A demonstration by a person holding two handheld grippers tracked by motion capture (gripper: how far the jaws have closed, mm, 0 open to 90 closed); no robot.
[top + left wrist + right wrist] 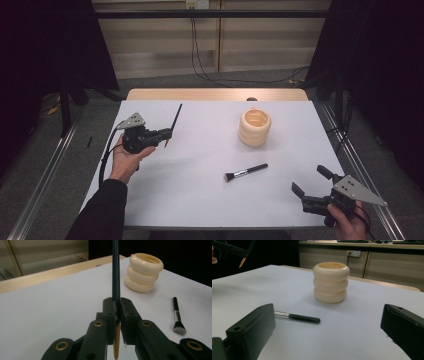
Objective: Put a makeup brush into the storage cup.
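Two grippers in my hands. Left gripper (167,134) clenched on thin dark brush (115,270), held above left part of white table (200,195), handle pointing up and away, yellowish tip (116,340) below jaws. Right gripper (311,181) released, nothing between jaws, low over near right corner. Second brush (245,172) lies flat mid-table. Cream ribbed holder (254,127) upright beyond it, well apart from held brush.

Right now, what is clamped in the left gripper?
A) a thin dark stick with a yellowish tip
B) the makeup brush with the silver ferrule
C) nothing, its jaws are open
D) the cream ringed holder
A: the left gripper is shut on the thin dark stick, while the makeup brush lies on the table and the cream ringed holder stands apart.
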